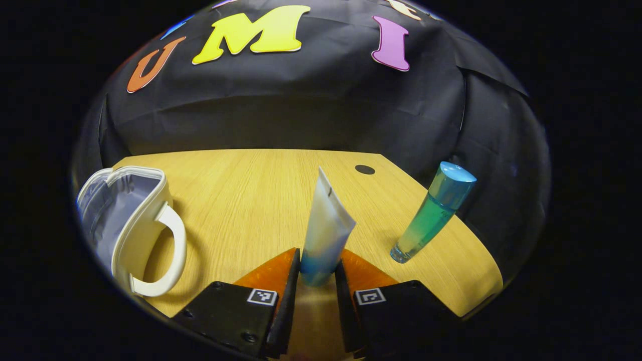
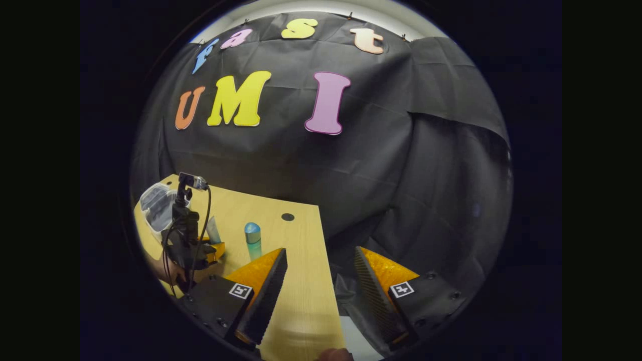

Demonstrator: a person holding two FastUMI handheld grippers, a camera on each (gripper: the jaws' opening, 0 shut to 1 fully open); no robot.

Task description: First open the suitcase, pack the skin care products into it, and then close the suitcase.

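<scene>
One wooden table point(image 1: 241, 200) against black cloth wall point(image 1: 301, 115); left tool point(image 1: 317, 273) clamping white tube point(image 1: 326, 225), right tool point(image 2: 321, 273) agape.

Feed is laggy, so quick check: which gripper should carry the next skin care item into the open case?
Left. The left gripper is shut on the white tube, with the open white case on its left. The right gripper is open, holding nothing, at the table edge, farther from the case.

I see a light wooden table point(image 1: 241, 200) with a small dark round hole point(image 1: 364, 169) toward its far edge, at about one o'clock. Behind it hangs the booth's black cloth wall point(image 1: 301, 110).
</scene>
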